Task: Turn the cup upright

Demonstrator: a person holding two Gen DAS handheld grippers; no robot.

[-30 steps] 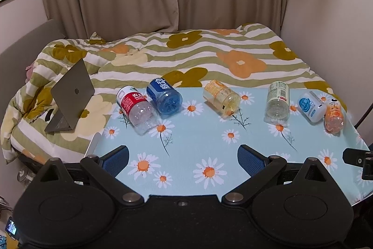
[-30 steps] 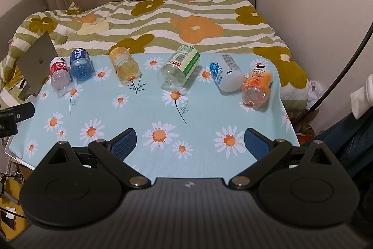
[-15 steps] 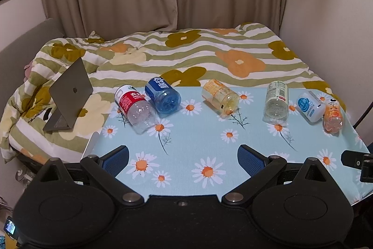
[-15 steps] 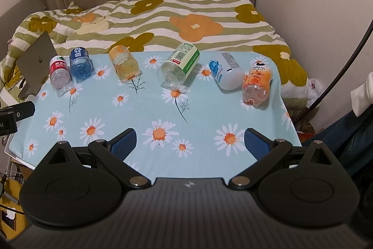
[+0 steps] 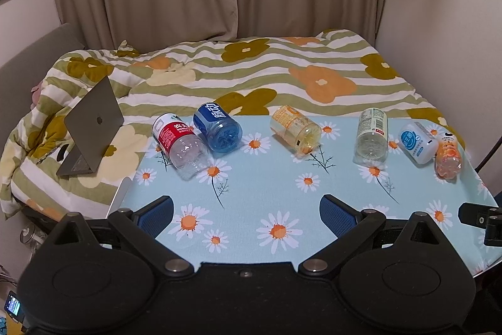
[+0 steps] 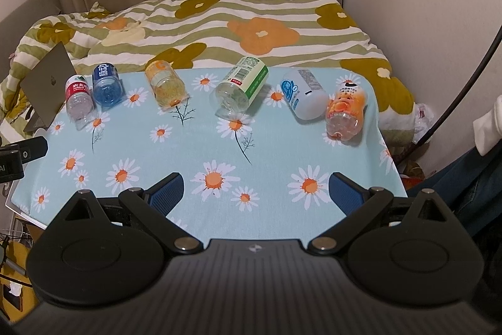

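Six cut-off bottle cups lying on their sides in a row across the far part of the daisy tablecloth (image 5: 282,187), well ahead of both pairs of fingers. Nothing visible inside any of them.

Ahead and left of the left gripper (image 5: 246,211): red-label cup (image 5: 179,142), clear lower body, touching or just beside the blue cup (image 5: 218,127), blue-tinted plastic. Straight ahead, slightly right: yellow cup (image 5: 295,129), pale yellow with an orange logo. Further right: green-label cup (image 5: 371,135), clear body, open end toward the camera. Far right: white cup (image 5: 417,142) with a blue round mark, close against the orange cup (image 5: 448,156), the latter near the table's right edge.

From the right gripper (image 6: 255,193): green-label cup (image 6: 241,88) ahead and a little left, tilted across the row; white cup (image 6: 303,98) and orange cup (image 6: 345,110) ahead right; yellow cup (image 6: 164,85), blue cup (image 6: 106,83) and red-label cup (image 6: 78,98) ahead left.

Left fingers (image 5: 157,214) spread wide, holding nothing, touching nothing, above the near edge of the cloth. Right fingers (image 6: 166,193) likewise spread wide, empty, clear of every cup.

Beyond the left fingers, off the table: laptop (image 5: 94,124) half open on the flowered quilt (image 5: 313,74).
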